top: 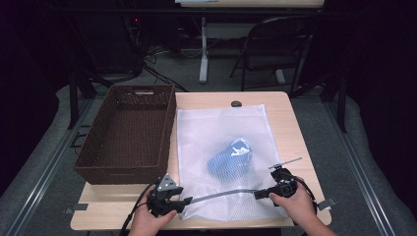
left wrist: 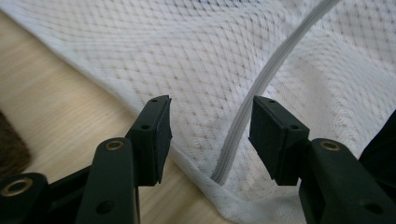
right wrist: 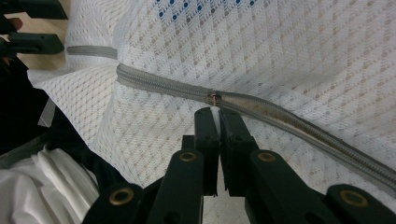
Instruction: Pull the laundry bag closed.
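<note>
1. While no brand, label or readable writing shows anywhere, the blue item inside the bag carries a pale patch too blurred to read.
2. Room: dark, grey floor, a folding chair at upper right of the high view, a white table leg at top centre, cables on the floor at upper left.
3. Table: light wood, centre of frame; bare wood along its far edge, right edge and near-left corner.
4. Brown woven basket: left half of the table, its right wall just beside the bag's left edge.
5. White mesh laundry bag: flat on the table, centre-right, near edge close to the table's near edge. Blue item sits mid-bag.
6. Grey zipper: runs across the bag's near end between the two grippers, lower centre of the high view.
7. Left gripper: lower left of the high view, jaws apart, straddling the zipper end and the bag's corner; pads not pressing on either.
8. Right gripper: lower right of the high view, jaws clamped together on the zipper pull, mid-frame in the right gripper view.
</note>
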`<state>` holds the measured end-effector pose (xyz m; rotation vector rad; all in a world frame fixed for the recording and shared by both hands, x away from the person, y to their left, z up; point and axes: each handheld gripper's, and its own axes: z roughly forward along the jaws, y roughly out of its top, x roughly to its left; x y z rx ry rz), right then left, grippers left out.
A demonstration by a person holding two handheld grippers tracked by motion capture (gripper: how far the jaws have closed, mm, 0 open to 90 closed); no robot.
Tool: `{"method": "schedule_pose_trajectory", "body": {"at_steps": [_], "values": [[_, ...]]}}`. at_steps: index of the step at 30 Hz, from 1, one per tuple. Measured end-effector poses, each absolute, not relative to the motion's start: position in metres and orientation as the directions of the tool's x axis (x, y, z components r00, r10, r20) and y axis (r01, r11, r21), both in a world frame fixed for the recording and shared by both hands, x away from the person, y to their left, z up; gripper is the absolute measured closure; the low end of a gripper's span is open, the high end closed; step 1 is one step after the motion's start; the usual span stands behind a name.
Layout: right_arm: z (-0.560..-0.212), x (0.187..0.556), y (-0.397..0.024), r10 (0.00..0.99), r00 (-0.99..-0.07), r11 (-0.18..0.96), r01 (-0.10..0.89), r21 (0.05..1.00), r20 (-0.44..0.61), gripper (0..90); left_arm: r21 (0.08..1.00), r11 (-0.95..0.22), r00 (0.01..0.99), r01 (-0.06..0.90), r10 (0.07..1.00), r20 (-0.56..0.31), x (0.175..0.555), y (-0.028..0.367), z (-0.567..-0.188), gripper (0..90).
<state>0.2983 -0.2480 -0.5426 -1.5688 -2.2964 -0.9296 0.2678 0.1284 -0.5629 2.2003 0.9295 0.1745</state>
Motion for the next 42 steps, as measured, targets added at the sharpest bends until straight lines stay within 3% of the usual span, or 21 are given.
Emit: {"method": "schedule_pose_trajectory", "body": {"at_steps": [7,11,14,23,33,37,42], "values": [[-0.544,0.299,-0.248,0.764,-0.411,0.233,0.895,0.381,0.498,87.1,0.658,-0.524,0.745,0.541,0.662,-0.086,0.266,0.117,-0.571,46.4],[-0.543,0.298,-0.249,0.764,-0.409,0.23,0.895,0.382,0.499,87.1,0.645,-0.565,0.756,0.515,0.654,-0.031,0.26,0.109,-0.576,49.6],[-0.544,0.298,-0.249,0.763,-0.412,0.229,0.893,0.387,0.498,87.1,0.657,-0.556,0.758,0.509,0.652,-0.035,0.258,0.109,-0.577,54.6],[-0.545,0.298,-0.251,0.764,-0.412,0.227,0.892,0.391,0.496,87.1,0.668,-0.522,0.747,0.53,0.661,-0.077,0.261,0.116,-0.577,86.5],[-0.543,0.298,-0.256,0.769,-0.39,0.215,0.904,0.371,0.506,87.2,0.712,-0.449,0.722,0.54,0.682,-0.118,0.27,0.136,-0.554,88.4],[-0.543,0.298,-0.252,0.78,-0.402,0.238,0.899,0.367,0.479,87.2,0.717,-0.452,0.705,0.531,0.705,-0.078,0.27,0.141,-0.548,88.6],[-0.545,0.301,-0.263,0.809,-0.371,0.216,0.909,0.357,0.456,87.2,0.712,-0.435,0.687,0.551,0.721,-0.091,0.273,0.151,-0.546,88.6]]}}
